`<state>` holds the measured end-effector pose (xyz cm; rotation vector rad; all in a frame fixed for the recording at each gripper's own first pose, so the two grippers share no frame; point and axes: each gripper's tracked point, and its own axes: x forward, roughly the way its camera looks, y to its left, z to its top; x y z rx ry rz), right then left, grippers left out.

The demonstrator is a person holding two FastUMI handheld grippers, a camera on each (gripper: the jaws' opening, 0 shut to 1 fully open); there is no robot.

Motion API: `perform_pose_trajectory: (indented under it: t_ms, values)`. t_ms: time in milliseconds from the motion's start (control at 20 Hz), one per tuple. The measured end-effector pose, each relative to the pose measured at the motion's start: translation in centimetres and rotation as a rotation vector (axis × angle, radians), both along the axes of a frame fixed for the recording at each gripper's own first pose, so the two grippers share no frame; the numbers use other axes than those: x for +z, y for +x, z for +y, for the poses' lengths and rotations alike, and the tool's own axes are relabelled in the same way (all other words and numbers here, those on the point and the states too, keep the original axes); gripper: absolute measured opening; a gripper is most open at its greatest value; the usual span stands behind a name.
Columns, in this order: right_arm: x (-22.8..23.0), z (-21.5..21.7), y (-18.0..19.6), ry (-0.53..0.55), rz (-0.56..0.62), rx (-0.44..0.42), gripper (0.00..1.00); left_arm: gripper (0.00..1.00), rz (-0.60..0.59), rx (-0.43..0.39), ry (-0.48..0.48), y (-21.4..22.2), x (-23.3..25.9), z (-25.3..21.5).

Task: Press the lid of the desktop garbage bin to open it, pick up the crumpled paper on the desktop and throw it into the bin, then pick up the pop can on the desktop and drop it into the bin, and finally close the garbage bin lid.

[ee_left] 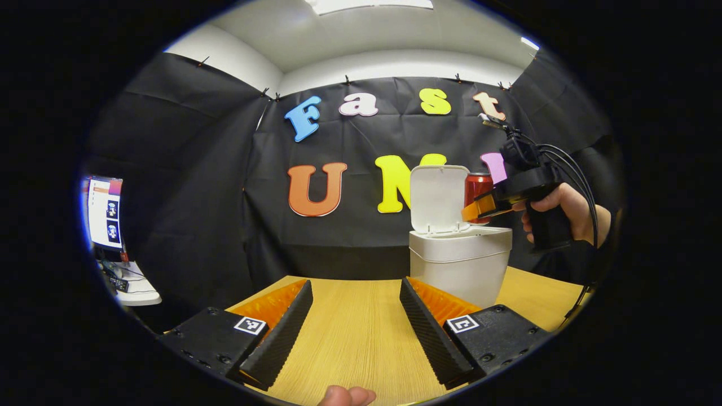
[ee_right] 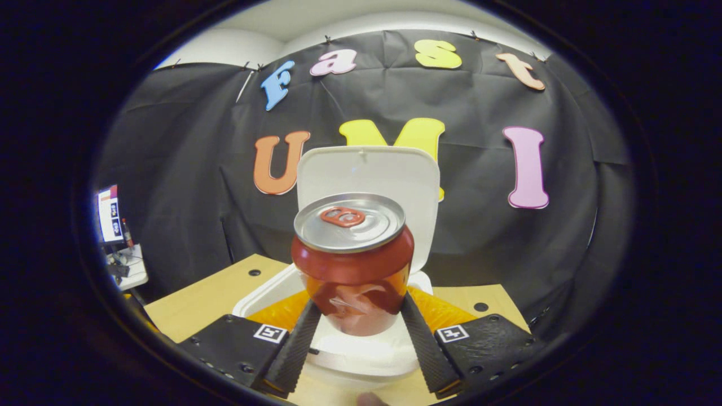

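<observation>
We see first the wooden table (ee_left: 350, 332), pale with a fine straight grain, and its far edge runs just in front of the black cloth wall; there is free surface to the left of the bin. On the table stands the white garbage bin (ee_left: 459, 265), smooth plastic with rounded corners, placed near the table's far right side. Its lid (ee_left: 437, 198) is open and stands upright at the back, a flat rounded square. Above the open mouth of the bin is the pop can (ee_right: 352, 262), a red cylinder with a silver metal top and a red pull tab, a little dented on its side. The right gripper (ee_right: 356, 332) holds it: both ribbed fingers press on the can's lower sides, and the can stands upright between them. The left gripper (ee_left: 352, 324) is low over the table, its two ribbed fingers spread wide apart with nothing between them.
</observation>
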<state>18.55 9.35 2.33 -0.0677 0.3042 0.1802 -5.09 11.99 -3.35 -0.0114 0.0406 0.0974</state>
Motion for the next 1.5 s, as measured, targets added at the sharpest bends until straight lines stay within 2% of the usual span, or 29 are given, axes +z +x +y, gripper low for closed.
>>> perform_pose_trajectory:
  t_ms: [550,750,850,1050,1200,1500]
  values:
    - [-1.4,-0.2,1.0,0.007,0.050,-0.022,0.83,1.00,0.005,-0.007,-0.018,-0.3,-0.2,-0.2]
    - [0.1,0.0,0.8,0.021,-0.004,-0.022,0.83,1.00,-0.001,-0.005,-0.007,-0.4,-0.1,-0.4]
    - [1.3,-0.1,-0.1,0.024,-0.049,-0.026,0.88,1.00,-0.001,-0.006,-0.003,-0.3,-0.2,-0.4]
    - [3.4,-0.4,-1.3,0.011,-0.133,-0.035,0.89,1.00,0.001,-0.014,-0.010,-0.2,-0.4,-0.8]
    - [3.9,-0.7,-2.5,0.021,-0.150,-0.035,0.96,1.00,0.012,-0.021,-0.019,0.2,-0.8,-1.4]
    - [4.6,-2.8,-4.7,0.014,-0.186,-0.073,0.95,1.00,-0.009,-0.048,-0.015,0.2,-0.8,-3.2]
